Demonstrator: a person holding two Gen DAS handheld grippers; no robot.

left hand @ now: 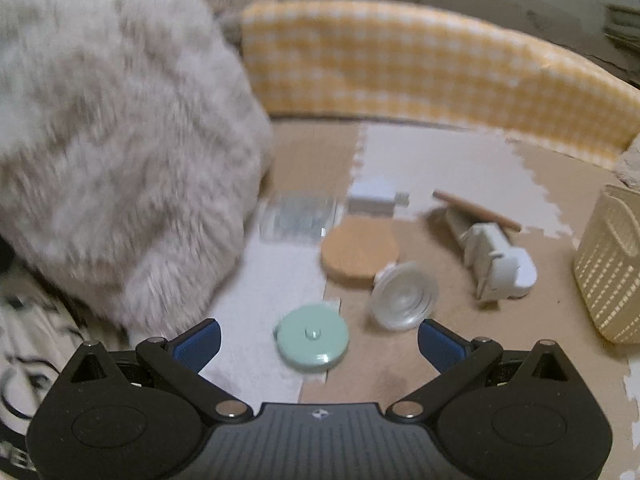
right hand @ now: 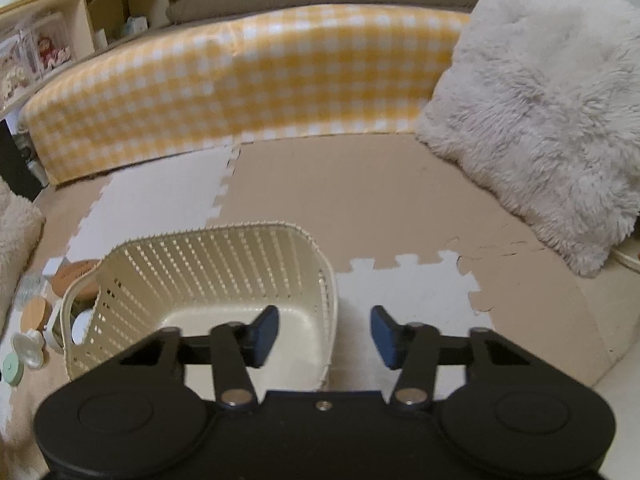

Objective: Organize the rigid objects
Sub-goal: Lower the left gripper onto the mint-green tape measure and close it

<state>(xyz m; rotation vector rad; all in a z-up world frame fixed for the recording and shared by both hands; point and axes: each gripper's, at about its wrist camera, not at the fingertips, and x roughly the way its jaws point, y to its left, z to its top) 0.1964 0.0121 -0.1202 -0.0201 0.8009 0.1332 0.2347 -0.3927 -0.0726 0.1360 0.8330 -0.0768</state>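
I am looking down at a floor of tan and white foam puzzle mats, with a yellow checked bolster across the far side.

My left gripper hangs with its jaws spread wide and holds nothing. Directly between the 2 blue pads lies a mint green disc, flat on the mat with a small button in its centre. It looks like hard plastic, light and stiff, with a smooth rim that may slip. I judge the best hold is across its edge, pads on opposite sides.

Just beyond it to the right a clear ribbed plastic piece leans tilted; it seems light and could roll. Farther back sit a round cork coaster, a white block, a clear packet and a white folding gadget with a wooden stick behind it.

The cream basket, perforated, stands at the right of that cluster. My right gripper sits over its near right rim, jaws partly open, the rim between them but not gripped. The basket appears empty, stiff and light.

A fluffy white cushion lies far right.
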